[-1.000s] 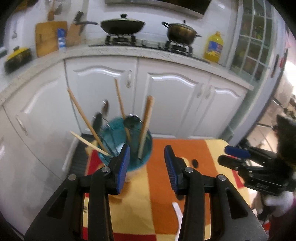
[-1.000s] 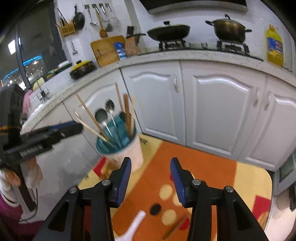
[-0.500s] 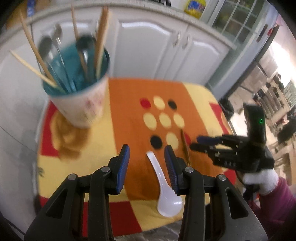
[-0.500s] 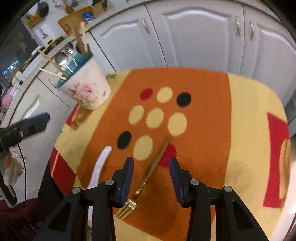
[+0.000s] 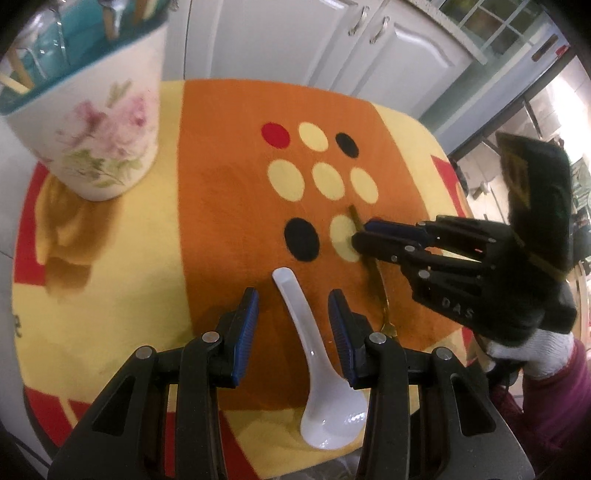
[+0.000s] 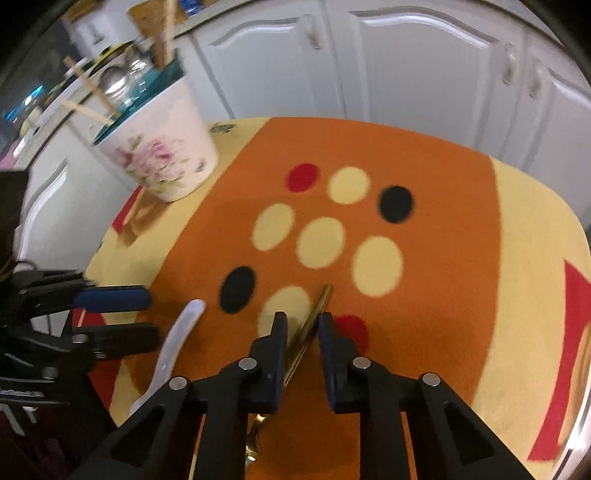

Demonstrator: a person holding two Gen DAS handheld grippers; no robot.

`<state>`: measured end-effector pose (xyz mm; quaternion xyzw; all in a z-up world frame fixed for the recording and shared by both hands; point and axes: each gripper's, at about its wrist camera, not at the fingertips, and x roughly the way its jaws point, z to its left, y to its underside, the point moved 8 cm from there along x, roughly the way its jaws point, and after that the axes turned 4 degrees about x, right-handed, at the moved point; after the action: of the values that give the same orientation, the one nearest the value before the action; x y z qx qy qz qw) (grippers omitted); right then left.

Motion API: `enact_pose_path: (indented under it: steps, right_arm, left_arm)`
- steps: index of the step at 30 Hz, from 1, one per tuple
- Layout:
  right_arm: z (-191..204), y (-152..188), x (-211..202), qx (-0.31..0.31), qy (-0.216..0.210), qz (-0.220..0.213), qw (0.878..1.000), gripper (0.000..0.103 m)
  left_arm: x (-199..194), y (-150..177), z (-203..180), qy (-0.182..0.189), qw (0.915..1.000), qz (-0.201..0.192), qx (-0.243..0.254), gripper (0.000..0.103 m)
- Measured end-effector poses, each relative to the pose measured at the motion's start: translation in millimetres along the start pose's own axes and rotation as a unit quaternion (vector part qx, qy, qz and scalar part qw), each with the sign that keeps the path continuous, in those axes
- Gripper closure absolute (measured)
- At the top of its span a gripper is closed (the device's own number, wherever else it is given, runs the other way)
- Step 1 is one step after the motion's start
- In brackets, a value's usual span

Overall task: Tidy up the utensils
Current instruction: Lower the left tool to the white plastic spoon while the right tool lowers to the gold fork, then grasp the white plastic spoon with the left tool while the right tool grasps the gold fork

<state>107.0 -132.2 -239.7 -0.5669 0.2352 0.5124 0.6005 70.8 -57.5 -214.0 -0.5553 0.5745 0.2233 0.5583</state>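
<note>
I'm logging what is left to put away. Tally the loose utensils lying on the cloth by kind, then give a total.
White ceramic soup spoon: 1
Gold fork: 1
Total: 2
The utensils standing in the floral holder are not counted.

A home kitchen. White cabinet doors (image 6: 424,62) with raised arched panels and metal handles (image 5: 375,27) run along the back under a pale speckled countertop edge (image 5: 443,20). A wooden cutting board (image 6: 147,14) leans on the counter at the far left. On the bench, covered by an orange, yellow and red cloth (image 6: 443,221) with coloured dots, stands a floral utensil holder (image 6: 162,158) with a teal inside, filled with metal spoons (image 6: 114,83) and wooden chopsticks (image 6: 86,83). A glazed door (image 5: 491,26) shows at the right.
</note>
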Motion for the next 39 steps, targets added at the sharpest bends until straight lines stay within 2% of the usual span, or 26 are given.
enact_pose_path:
  steps: [10, 12, 13, 15, 17, 26, 39]
  right_arm:
    - [-4, -7, 7, 0.015, -0.017, 0.023, 0.999, 0.085]
    - [-1, -9, 10, 0.015, -0.02, 0.018, 1.0, 0.085]
    - [1, -10, 11, 0.014, -0.022, 0.013, 1.0, 0.085]
    - [3, -11, 13, 0.007, -0.016, 0.01, 1.0, 0.092]
    - [3, -11, 11, 0.011, -0.016, 0.007, 1.0, 0.093]
    - [12, -17, -40, 0.026, -0.063, -0.053, 0.996, 0.097]
    - [41, -13, -100, -0.012, -0.064, -0.117, 0.991, 0.097]
  left_arm:
    - [23, 1, -2, 0.009, 0.9997, 0.022, 0.0, 0.066]
    - [23, 0, -1, 0.006, 0.9998, 0.02, 0.002, 0.073]
    - [24, -1, -1, 0.003, 0.9998, 0.019, 0.002, 0.084]
    - [24, -2, 2, 0.005, 0.9999, 0.014, -0.006, 0.085]
    - [22, -2, 4, 0.013, 0.9998, 0.01, -0.012, 0.085]
    - [-28, -13, 10, 0.001, 0.9985, -0.053, -0.011, 0.09]
    - [-85, -24, 6, -0.022, 0.9924, -0.121, -0.006, 0.092]
